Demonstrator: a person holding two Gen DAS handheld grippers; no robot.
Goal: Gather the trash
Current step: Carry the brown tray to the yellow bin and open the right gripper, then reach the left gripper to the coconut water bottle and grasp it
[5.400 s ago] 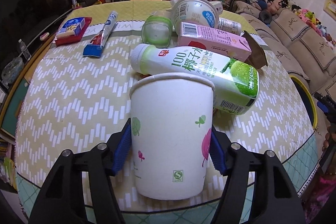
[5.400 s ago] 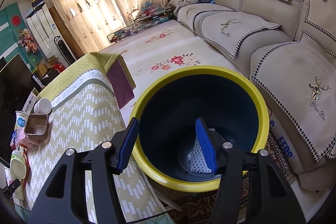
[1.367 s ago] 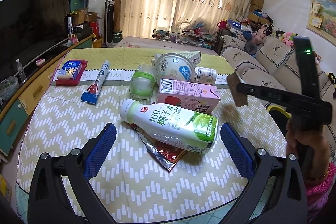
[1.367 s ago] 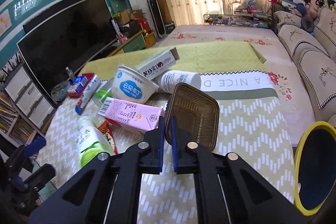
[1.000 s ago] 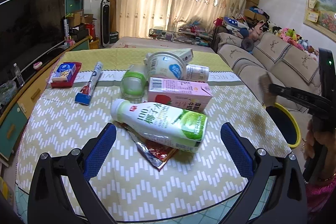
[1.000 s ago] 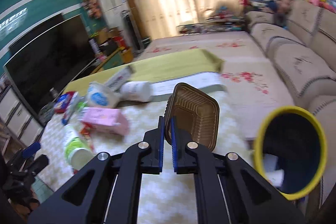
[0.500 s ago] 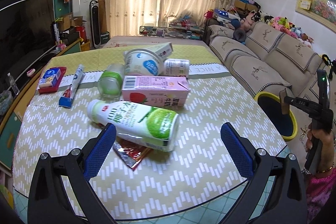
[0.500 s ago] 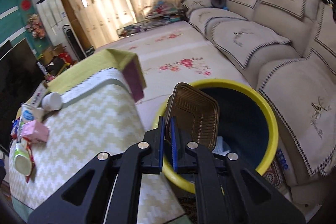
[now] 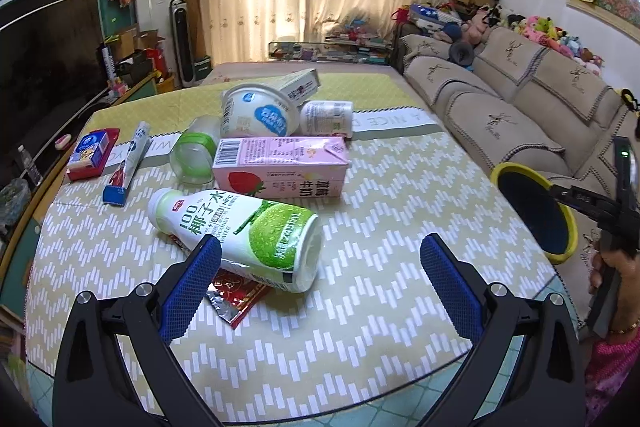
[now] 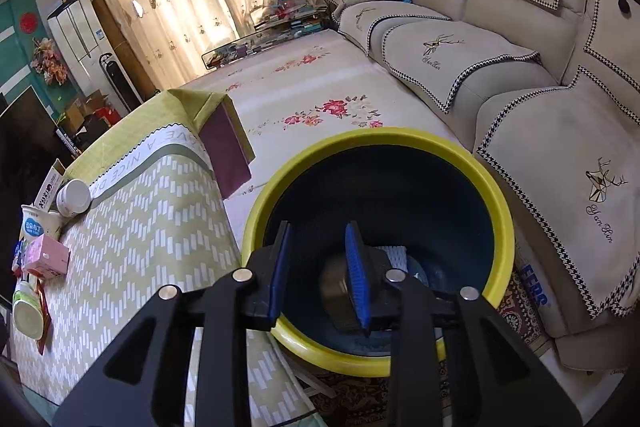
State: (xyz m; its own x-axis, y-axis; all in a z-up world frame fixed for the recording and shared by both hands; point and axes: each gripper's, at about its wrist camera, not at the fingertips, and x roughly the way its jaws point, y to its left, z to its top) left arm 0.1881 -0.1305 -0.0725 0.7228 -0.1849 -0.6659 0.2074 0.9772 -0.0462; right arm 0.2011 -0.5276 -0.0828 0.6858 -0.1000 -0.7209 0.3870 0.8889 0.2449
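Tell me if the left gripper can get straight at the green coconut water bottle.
Probably yes. The left gripper is open, and the bottle lies on its side just ahead, one finger already alongside it, nothing between.

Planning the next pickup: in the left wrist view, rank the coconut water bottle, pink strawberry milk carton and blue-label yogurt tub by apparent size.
1. Coconut water bottle, though it lies nearest the camera.
2. Pink strawberry milk carton.
3. Blue-label yogurt tub, farthest back.

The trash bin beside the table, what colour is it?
The trash bin has a yellow rim and dark blue inside, clearest in the right wrist view.
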